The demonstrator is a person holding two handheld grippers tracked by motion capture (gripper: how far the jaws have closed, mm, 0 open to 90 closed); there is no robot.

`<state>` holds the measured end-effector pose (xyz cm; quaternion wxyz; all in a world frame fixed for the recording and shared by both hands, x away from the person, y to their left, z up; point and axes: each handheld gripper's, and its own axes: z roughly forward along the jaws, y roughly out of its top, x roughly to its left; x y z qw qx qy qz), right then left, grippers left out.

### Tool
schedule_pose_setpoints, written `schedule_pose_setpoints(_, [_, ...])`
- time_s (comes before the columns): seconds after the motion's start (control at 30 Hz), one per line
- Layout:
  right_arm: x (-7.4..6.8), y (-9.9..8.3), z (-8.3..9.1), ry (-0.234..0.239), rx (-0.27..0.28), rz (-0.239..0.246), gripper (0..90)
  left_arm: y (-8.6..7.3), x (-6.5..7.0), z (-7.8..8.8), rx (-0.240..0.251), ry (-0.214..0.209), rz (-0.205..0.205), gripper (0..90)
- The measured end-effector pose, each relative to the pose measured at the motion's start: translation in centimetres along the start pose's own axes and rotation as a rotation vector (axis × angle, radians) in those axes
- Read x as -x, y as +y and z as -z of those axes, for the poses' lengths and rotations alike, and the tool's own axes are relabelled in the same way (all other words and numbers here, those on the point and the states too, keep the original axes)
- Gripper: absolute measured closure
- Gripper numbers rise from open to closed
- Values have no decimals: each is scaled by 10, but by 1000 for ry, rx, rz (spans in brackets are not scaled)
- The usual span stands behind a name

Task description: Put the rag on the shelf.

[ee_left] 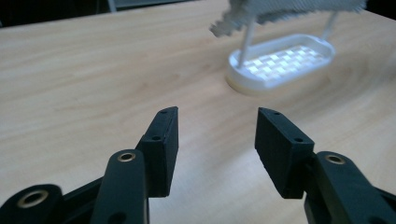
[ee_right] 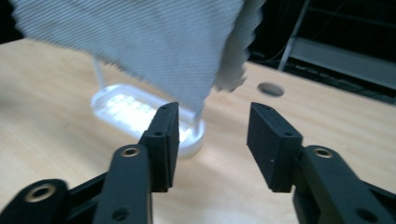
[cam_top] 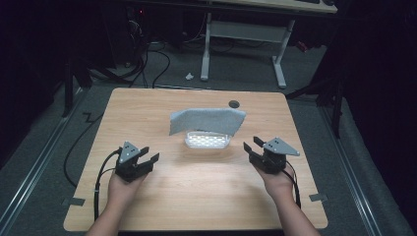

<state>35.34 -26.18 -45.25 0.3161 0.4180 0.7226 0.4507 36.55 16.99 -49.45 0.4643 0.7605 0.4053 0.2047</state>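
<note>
A grey cloth [cam_top: 207,120] hangs draped over a small white rack whose oval base [cam_top: 207,140] glows on the wooden table [cam_top: 196,196]. In the left gripper view the base [ee_left: 281,61] and cloth [ee_left: 289,9] lie ahead to the right. The cloth [ee_right: 140,42] looms close in the right gripper view, above the base [ee_right: 135,112]. My left gripper [cam_top: 147,155] is open at the left of the rack, nothing between its jaws [ee_left: 217,140]. My right gripper [cam_top: 252,143] is open at the rack's right, also holding nothing [ee_right: 212,140].
A round cable hole [cam_top: 234,103] sits near the table's far edge. Beyond the table stand a white desk frame [cam_top: 246,44] and cables on the floor. Black cables trail from both grippers toward the near edge.
</note>
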Motion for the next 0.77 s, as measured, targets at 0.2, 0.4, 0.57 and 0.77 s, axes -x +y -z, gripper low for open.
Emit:
schedule_pose_setpoints(0.2, [-25,-27,17,30,-69,24,473,-19,30,11,-97,-68,2,474])
schedule_pose_setpoints(0.4, [-54,-61,30,37,-135,31,458,-48,78,25,-89,-99,-50,459])
schedule_pose_setpoints(0.57, [-60,-68,31,56,-165,63,449,-48,85,21,-177,-88,-170,460])
schedule_pose_setpoints(0.77, [-56,-71,29,55,-171,50,449,-47,80,18,-158,-97,-113,457])
